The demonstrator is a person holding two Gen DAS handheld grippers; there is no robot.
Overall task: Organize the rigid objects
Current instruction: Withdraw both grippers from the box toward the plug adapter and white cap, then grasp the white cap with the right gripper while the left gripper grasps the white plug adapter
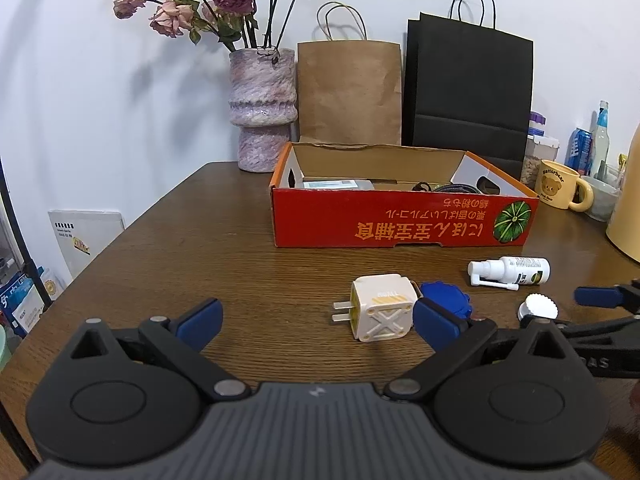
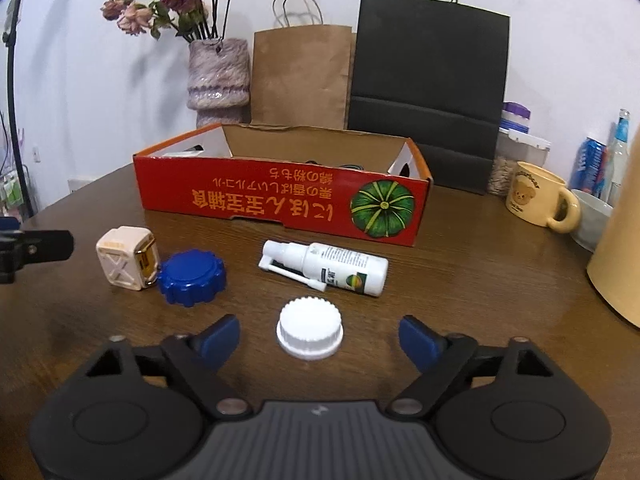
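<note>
The left gripper [image 1: 316,320] hangs spread and empty, its right finger just beside the cream plug adapter [image 1: 380,307]. Further right, the white cap [image 2: 310,334] sits flat on the table [image 2: 460,280], centred between the right gripper's [image 2: 320,338] 2 parted, untouching fingers.

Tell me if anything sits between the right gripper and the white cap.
Nothing visible does. The white cap lies on the bare table just ahead of the open right gripper, lined up with the gap between its fingers. The spray bottle lies beyond the cap, apart from it.
</note>
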